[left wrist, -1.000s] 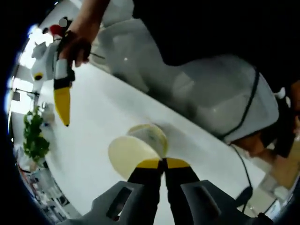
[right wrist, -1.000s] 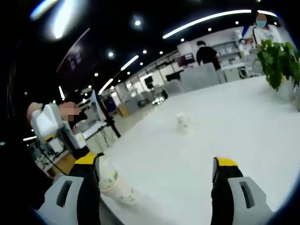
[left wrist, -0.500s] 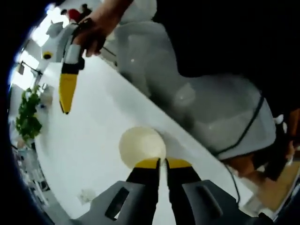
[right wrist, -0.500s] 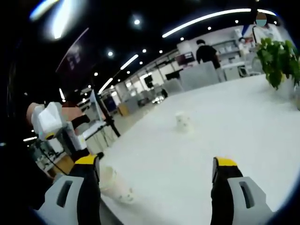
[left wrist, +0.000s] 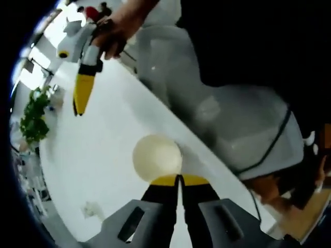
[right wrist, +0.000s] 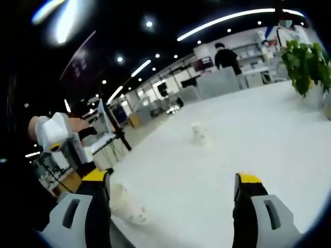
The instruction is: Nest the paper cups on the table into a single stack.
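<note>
Currently a held cup [left wrist: 156, 157] is pinched at its rim by the left gripper [left wrist: 179, 180]; the right gripper [right wrist: 173, 188] is spread, empty. Next, carriage to the far cup [right wrist: 199, 133], well beyond on the table [right wrist: 269, 139], seems needed.

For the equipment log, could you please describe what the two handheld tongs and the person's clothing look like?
The left tongs have black jaws with yellow tips on a grey housing with slotted openings. The right tongs match: black jaws, yellow caps, grey slotted bodies. In the left gripper view, the right tongs show a white body and a long yellow jaw. The person wears a dark top.
</note>
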Demonstrator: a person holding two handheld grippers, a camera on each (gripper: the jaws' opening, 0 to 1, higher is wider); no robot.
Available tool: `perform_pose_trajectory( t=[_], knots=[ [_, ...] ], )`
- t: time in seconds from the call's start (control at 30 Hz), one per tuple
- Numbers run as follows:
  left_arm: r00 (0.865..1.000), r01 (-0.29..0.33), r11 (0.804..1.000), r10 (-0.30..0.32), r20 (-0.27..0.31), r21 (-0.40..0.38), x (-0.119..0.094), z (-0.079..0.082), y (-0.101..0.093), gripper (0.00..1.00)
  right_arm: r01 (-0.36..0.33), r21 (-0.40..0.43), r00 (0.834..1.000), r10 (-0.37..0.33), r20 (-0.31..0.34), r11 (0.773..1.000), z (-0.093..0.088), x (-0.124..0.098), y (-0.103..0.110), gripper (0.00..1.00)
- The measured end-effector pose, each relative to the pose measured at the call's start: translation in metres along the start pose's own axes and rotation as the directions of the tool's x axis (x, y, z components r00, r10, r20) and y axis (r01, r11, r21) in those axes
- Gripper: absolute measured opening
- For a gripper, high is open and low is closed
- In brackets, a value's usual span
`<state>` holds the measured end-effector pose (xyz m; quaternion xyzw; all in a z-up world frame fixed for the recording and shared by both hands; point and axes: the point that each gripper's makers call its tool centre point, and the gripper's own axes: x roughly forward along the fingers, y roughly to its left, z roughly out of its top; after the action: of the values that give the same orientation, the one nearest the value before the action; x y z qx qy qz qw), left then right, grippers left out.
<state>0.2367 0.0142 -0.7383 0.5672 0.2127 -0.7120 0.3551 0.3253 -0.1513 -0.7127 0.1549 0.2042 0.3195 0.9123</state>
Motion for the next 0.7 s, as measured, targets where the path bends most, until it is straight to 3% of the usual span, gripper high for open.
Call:
perform_pose_trajectory(
  t=[0.07, 0.2, 0.3, 0.37, 0.47, 0.6, 0.7],
  knots=[
    [1.0, -0.012, 1.0, 0.012, 0.006, -0.005, -0.003, -0.001, 0.001, 0.0, 0.001, 0.0, 1.0, -0.001, 0.0, 1.0, 0.0, 0.0, 0.0, 0.98],
    [0.995, -0.042, 0.997, 0.047, 0.087, -0.059, -0.012, 0.011, 0.006, 0.0, 0.001, 0.0, 1.0, -0.001, -0.002, 1.0, 0.001, 0.001, 0.001, 0.98],
    [0.986, -0.062, 0.985, 0.086, 0.141, -0.164, -0.018, 0.018, 0.014, 0.0, -0.001, -0.002, 1.0, 0.001, -0.004, 1.0, 0.001, 0.003, 0.002, 0.98],
    [0.976, -0.073, 0.981, 0.108, 0.189, -0.178, -0.022, 0.024, 0.018, 0.0, -0.001, -0.004, 1.0, 0.001, -0.005, 1.0, 0.002, 0.003, 0.002, 0.98],
    [0.955, -0.107, 0.954, 0.177, 0.238, -0.28, -0.029, 0.027, 0.028, 0.0, -0.003, -0.004, 1.0, 0.003, 0.0, 1.0, 0.004, 0.004, 0.003, 0.98],
    [0.937, -0.135, 0.926, 0.235, 0.257, -0.354, -0.035, 0.023, 0.034, 0.0, -0.004, -0.008, 1.0, 0.004, -0.004, 1.0, 0.006, 0.005, 0.003, 0.98],
    [0.912, -0.138, 0.886, 0.288, 0.292, -0.442, -0.042, 0.02, 0.039, 0.0, -0.005, -0.012, 1.0, 0.005, -0.007, 1.0, 0.006, 0.005, 0.004, 0.98]
  ],
)
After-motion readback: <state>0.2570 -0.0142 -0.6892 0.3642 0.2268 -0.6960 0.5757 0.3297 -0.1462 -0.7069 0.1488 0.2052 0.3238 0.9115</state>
